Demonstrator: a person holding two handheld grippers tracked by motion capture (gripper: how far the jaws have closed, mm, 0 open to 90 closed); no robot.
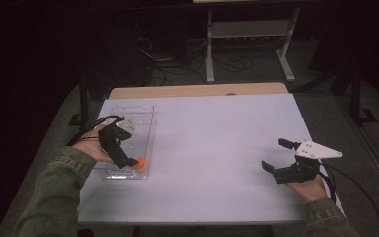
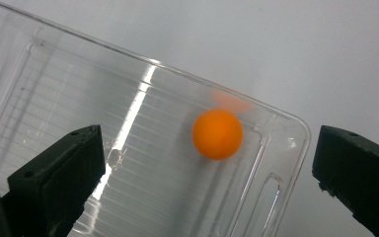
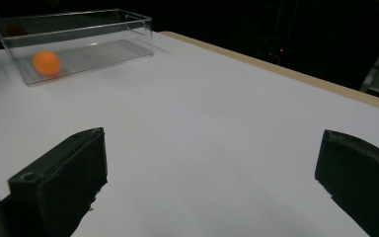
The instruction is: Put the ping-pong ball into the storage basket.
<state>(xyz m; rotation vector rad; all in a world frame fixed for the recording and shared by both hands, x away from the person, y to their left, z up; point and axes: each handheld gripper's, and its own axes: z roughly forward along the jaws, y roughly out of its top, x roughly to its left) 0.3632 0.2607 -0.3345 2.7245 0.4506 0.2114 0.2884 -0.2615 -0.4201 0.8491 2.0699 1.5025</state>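
White table (image 1: 212, 148) in a dark room, both claws (image 1: 123, 148) (image 1: 276, 155) apart, orange ball (image 2: 217, 134) loose in clear tray (image 2: 54, 98).

Tray (image 2: 128, 148) cut off at frame edges; ball (image 2: 217, 134) edge slightly blurred.

The high view is dim: the room around the bench (image 1: 217, 148) falls into near black, and only its pale top carries light, grainy and soft. In the left gripper view, lit brightly, a white streak of glare runs down the clear tray (image 2: 79, 98) just right of the claw's left jaw, and the orange ball (image 2: 217, 134) between the jaws throws a faint orange reflection just above itself. The right gripper view shows near jaws blurred and dark.
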